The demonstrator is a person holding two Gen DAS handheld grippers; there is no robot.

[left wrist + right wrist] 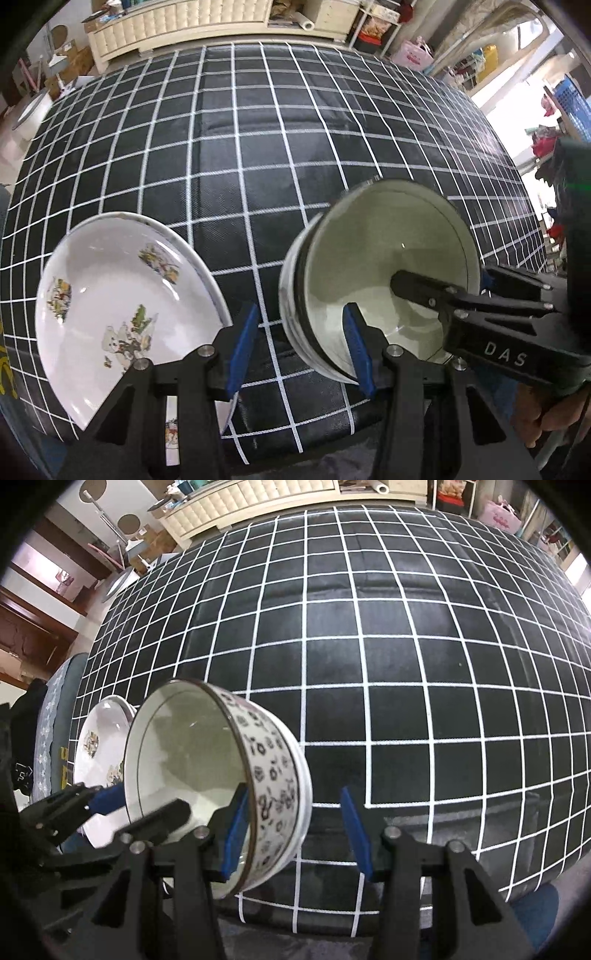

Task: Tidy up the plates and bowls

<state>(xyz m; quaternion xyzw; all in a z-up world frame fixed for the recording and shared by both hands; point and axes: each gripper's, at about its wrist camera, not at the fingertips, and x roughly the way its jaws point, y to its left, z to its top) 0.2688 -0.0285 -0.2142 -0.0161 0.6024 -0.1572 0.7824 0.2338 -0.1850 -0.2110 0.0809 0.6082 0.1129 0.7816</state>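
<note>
A white plate [122,299] with flower prints lies tilted at the table's near left; it also shows in the right wrist view [98,734]. A white bowl [221,775] with a black floral outside is tipped on its side, mouth facing left; in the left wrist view [388,258] I see its pale inside. My left gripper [301,350] is open; its left finger overlaps the plate's edge, its right finger the bowl's rim. My right gripper [293,834] is open, its left finger [236,830] at the bowl's rim, and it reaches into the bowl in the left wrist view [443,295].
The table [406,664] is covered by a black cloth with a white grid. A cream cabinet [177,22] stands behind it. Shelves with goods [491,62] line the right side. A chair with a grey cover [55,716] stands at the left.
</note>
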